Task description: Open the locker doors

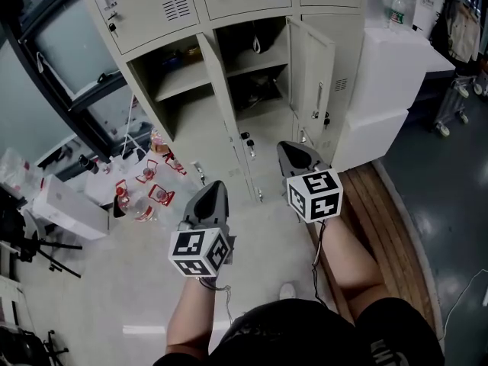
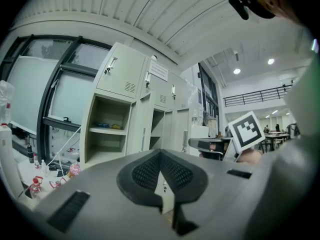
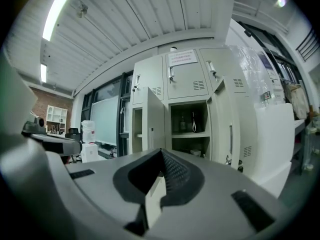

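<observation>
A beige locker bank (image 1: 229, 6) stands ahead. Two lower compartments are open: the left one (image 1: 171, 82) with its door (image 1: 225, 105) swung out edge-on, and the middle one (image 1: 255, 59) with its door (image 1: 313, 75) swung to the right. The upper doors are closed. My left gripper (image 1: 217, 185) is shut and empty, well short of the lockers. My right gripper (image 1: 284, 147) is also shut and empty, nearer the middle locker's door. The left gripper view shows both open compartments (image 2: 105, 129) beyond shut jaws. In the right gripper view, the middle compartment (image 3: 189, 129) lies ahead.
White blocks (image 1: 389, 75) stand against the lockers' right side. Red-capped bottles (image 1: 145, 189) sit on the floor at the left, next to a white box (image 1: 65, 204). A wooden platform (image 1: 389, 219) runs along the right. Small items lie on the open shelves.
</observation>
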Motion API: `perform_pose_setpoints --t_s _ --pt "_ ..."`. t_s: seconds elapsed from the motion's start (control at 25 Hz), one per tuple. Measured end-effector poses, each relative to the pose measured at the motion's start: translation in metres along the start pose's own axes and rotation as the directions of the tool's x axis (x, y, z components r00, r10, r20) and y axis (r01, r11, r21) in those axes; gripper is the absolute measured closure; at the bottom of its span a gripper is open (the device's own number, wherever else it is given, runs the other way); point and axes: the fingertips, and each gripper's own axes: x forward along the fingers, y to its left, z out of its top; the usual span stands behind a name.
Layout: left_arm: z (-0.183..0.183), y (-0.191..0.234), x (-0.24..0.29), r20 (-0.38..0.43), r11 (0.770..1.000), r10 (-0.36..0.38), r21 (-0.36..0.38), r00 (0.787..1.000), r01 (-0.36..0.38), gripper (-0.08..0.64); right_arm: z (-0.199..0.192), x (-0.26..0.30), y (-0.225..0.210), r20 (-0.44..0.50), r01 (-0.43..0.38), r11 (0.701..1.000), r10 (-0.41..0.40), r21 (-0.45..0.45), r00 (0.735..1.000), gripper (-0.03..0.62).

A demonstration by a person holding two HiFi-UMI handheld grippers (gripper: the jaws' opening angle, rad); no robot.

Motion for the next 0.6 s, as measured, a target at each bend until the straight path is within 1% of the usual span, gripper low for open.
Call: perform_pose_setpoints --t_s 0.16,0.32,0.48,0.6 --pt "0.0 0.008 -0.019 -0.003 1.0 -0.02 0.006 1.0 0.02 0.561 -0.002 -0.016 0.012 0.005 0.042 0.999 -0.042 0.02 0.999 0.592" --pt "0.001 0.023 -0.046 -0.011 0.999 -0.037 0.009 0.999 0.037 0.561 -0.005 -0.033 0.038 -0.001 0.084 0.996 -0.084 0.029 0.996 0.592" --pt "0.003 0.033 -0.073 -0.01 0.999 -0.054 0.002 0.999 0.054 0.561 -0.004 -0.059 0.063 -0.002 0.131 0.991 -0.131 0.021 0.991 0.592" --pt "0.005 0.031 -0.095 -0.003 0.997 -0.078 -0.001 0.997 0.078 0.561 0.0 -0.082 0.08 0.004 0.165 0.986 -0.165 0.011 0.986 0.592"
